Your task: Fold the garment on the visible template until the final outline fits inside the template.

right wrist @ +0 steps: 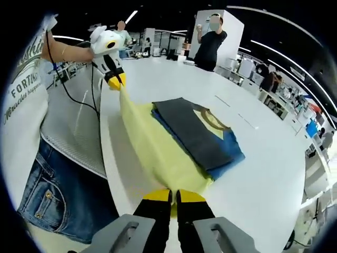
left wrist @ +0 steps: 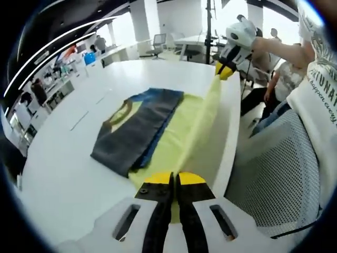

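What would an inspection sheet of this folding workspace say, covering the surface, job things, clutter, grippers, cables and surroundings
Surface: white table, round-edged.
Job's things: yellow garment with its near edge lifted off the table; a grey and blue folded section lies on it. Template: cannot tell.
Clutter: nothing seen on the table.
Grippers: left hand-held gripper shut on the yellow garment edge; right hand-held gripper shut on the same edge further along.
Cables: black cable hanging from the left hand-held gripper.
Surroundings: open office, chairs, a bystander, the operator's jeans.
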Motion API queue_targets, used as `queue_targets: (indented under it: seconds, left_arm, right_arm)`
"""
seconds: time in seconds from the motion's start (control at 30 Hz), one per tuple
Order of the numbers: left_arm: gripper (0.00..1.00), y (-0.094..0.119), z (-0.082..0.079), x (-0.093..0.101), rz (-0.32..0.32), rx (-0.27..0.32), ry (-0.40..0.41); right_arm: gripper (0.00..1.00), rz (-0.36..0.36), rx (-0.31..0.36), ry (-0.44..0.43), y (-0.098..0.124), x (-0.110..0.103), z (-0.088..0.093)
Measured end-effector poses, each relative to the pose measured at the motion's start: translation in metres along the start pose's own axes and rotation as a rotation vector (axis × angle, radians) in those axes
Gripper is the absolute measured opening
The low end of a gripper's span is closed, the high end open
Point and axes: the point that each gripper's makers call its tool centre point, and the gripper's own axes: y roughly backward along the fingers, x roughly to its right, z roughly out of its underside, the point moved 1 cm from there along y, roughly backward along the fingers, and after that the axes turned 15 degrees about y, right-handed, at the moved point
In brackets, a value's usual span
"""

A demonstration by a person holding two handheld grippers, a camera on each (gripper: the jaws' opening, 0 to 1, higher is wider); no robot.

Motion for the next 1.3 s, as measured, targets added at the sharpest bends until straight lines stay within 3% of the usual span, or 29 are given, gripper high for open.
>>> queue_targets:
  seconds: [0.13, 0.53, 0.87, 1.3]
  left_arm:
    - [0.0, 0.002, -0.011, -0.006, 0.005, 0.022, 0.021]
    - [0.0, 0.002, -0.039, -0.028, -0.011, 0.042, -0.027]
    - [0.0, -0.001, -0.064, -0.047, -0.023, 0.061, -0.087]
    - [0.0, -0.013, -0.087, -0.08, -0.038, 0.079, -0.079]
  right_arm:
    - [0.0, 0.028, 0.001, 0.023, 0.001, 0.014, -0.005]
    - [0.0, 0.075, -0.016, 0.089, -0.001, 0.047, -0.013]
    - [0.0, 0.119, -0.014, 0.092, -0.005, 0.073, -0.02]
    - [0.0, 0.173, -0.007, 0.083, -0.017, 0.112, -0.028]
